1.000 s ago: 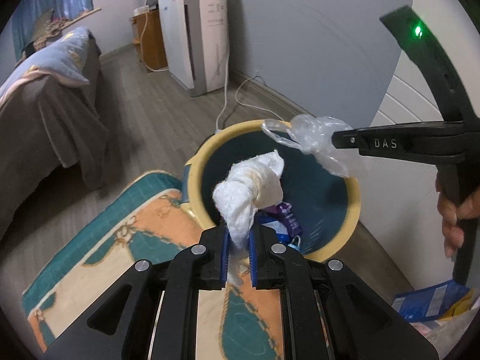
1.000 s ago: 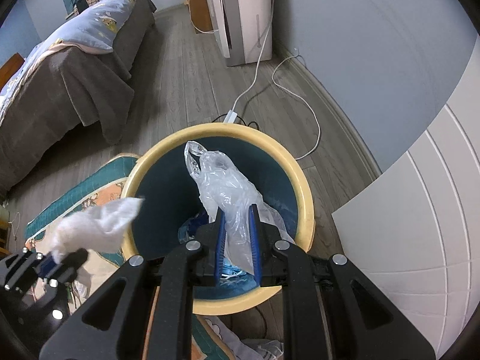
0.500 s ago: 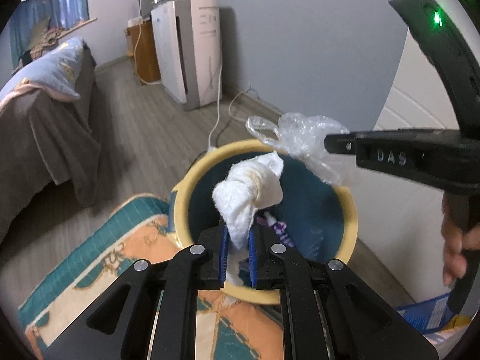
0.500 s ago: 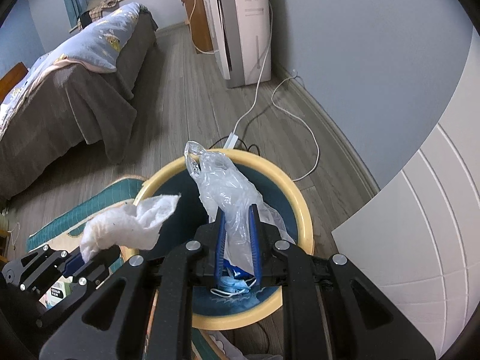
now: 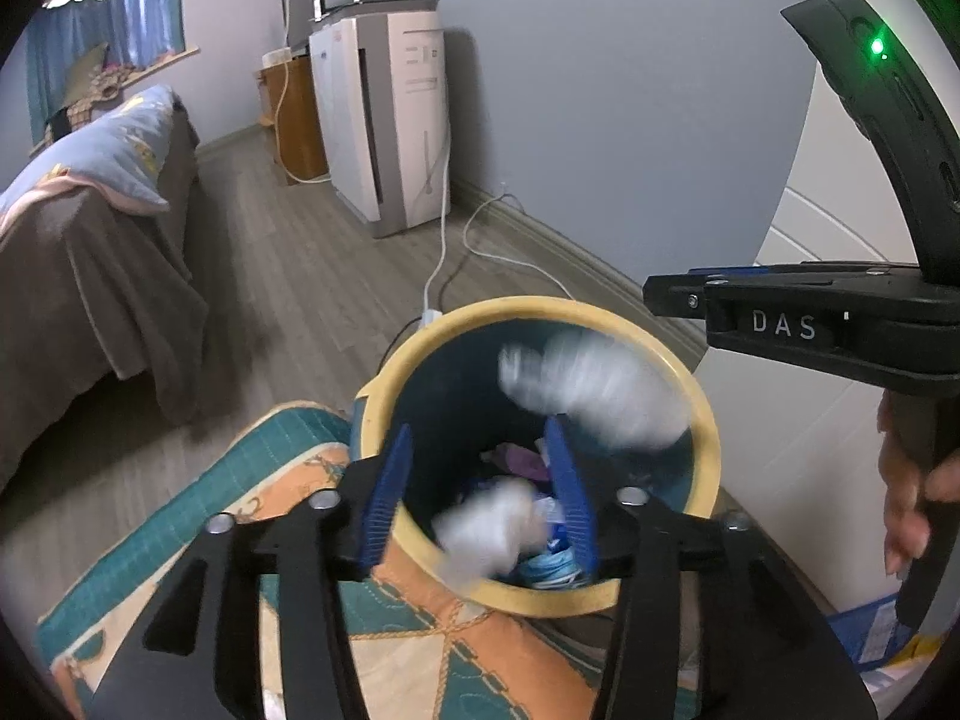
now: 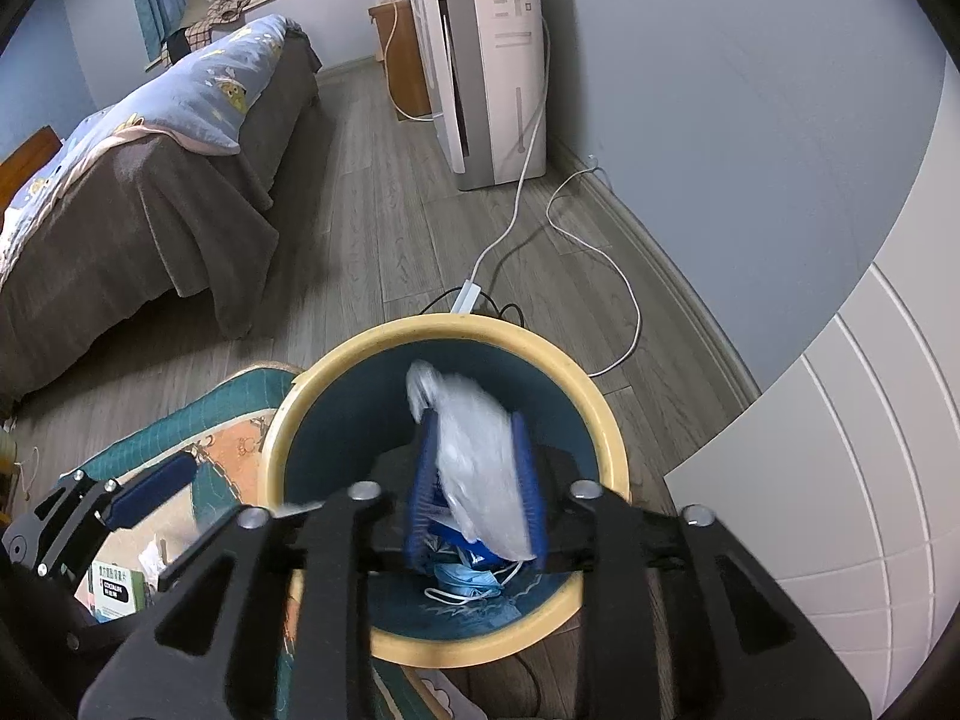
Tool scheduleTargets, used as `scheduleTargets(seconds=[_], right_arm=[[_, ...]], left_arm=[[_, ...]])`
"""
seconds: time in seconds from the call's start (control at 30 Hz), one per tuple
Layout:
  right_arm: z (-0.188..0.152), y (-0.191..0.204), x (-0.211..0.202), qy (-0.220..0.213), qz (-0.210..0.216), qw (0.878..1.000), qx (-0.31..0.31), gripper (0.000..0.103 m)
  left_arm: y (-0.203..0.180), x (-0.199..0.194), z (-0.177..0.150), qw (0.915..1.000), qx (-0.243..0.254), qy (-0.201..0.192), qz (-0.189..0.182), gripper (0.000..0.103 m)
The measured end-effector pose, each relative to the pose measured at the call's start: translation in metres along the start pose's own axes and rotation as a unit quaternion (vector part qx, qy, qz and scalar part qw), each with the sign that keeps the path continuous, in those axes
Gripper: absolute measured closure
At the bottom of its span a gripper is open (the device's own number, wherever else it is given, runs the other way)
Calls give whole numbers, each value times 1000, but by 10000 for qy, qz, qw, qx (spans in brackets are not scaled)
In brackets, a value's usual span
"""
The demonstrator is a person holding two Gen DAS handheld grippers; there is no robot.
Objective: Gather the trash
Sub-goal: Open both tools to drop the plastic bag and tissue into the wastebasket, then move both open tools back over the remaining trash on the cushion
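A yellow-rimmed bin (image 5: 540, 307) with a dark blue inside stands on the floor below both grippers. My left gripper (image 5: 480, 498) hangs over it with its jaws opening. The white tissue wad (image 5: 492, 531) is a blur between and below the blue pads, clear of them and dropping. My right gripper (image 6: 474, 480) is also over the bin (image 6: 456, 324), jaws opening. The clear plastic bag (image 6: 474, 468) is blurred between its pads and slipping down. From the left wrist the bag (image 5: 594, 390) shows inside the bin, apart from the right gripper (image 5: 660, 297). A blue face mask (image 6: 468, 585) lies at the bottom.
A patterned rug (image 5: 288, 480) lies left of the bin. A bed (image 6: 150, 198) stands at the left and a white air purifier (image 6: 492, 78) by the wall. A white cable and power strip (image 6: 468, 297) lie behind the bin. A white panelled door (image 6: 840, 450) is at the right.
Both grippers have spread their jaws. The tissue wad has left the left pads and is falling into the bin. The plastic bag has dropped from the right pads.
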State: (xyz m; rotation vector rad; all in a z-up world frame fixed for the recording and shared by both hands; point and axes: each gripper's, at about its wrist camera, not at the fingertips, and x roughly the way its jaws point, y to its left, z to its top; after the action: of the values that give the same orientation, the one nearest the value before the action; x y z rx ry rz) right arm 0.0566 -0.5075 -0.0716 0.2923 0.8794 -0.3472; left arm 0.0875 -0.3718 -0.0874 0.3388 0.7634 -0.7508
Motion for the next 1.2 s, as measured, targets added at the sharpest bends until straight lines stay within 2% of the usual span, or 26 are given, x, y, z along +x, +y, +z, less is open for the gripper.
scheduleTargets(seconds=[0.03, 0.07, 0.1, 0.17, 0.2, 0.27, 0.33, 0.63, 0.9, 1.03, 1.2], right_arm=[[0, 0, 0, -11, -11, 10000, 0, 62], [0, 0, -1, -12, -18, 10000, 5, 53], [0, 0, 0, -10, -19, 10000, 10, 50], [0, 1, -1, -5, -26, 10000, 14, 33], [0, 1, -1, -3, -12, 10000, 18, 30], [0, 1, -1, 2, 27, 10000, 47, 15], [1, 1, -3, -24, 77, 9999, 86, 8], [3, 14, -3, 36, 104, 9999, 79, 6], [2, 51, -9, 42, 182, 9991, -373, 6], [-2, 84, -12, 93, 302, 9962, -815, 6], [-7, 124, -19, 57, 482, 9922, -1145, 6]], left_arm=[[1, -1, -1, 10000, -6, -12, 22, 44], [2, -2, -1, 10000, -8, -30, 47, 38], [2, -3, -2, 10000, -13, -45, 58, 30], [4, -5, -4, 9999, -46, -100, 112, 20], [5, -7, -6, 9997, -77, -137, 189, 13], [8, -10, -8, 9991, -148, -183, 342, 9], [12, -12, -11, 9987, -250, -175, 397, 8], [31, -35, -22, 9975, -375, -159, 569, 7], [72, -78, -40, 9941, -725, -156, 789, 7], [105, -108, -59, 9899, -966, -106, 1034, 7], [149, -144, -87, 9792, -1382, -24, 1485, 6]])
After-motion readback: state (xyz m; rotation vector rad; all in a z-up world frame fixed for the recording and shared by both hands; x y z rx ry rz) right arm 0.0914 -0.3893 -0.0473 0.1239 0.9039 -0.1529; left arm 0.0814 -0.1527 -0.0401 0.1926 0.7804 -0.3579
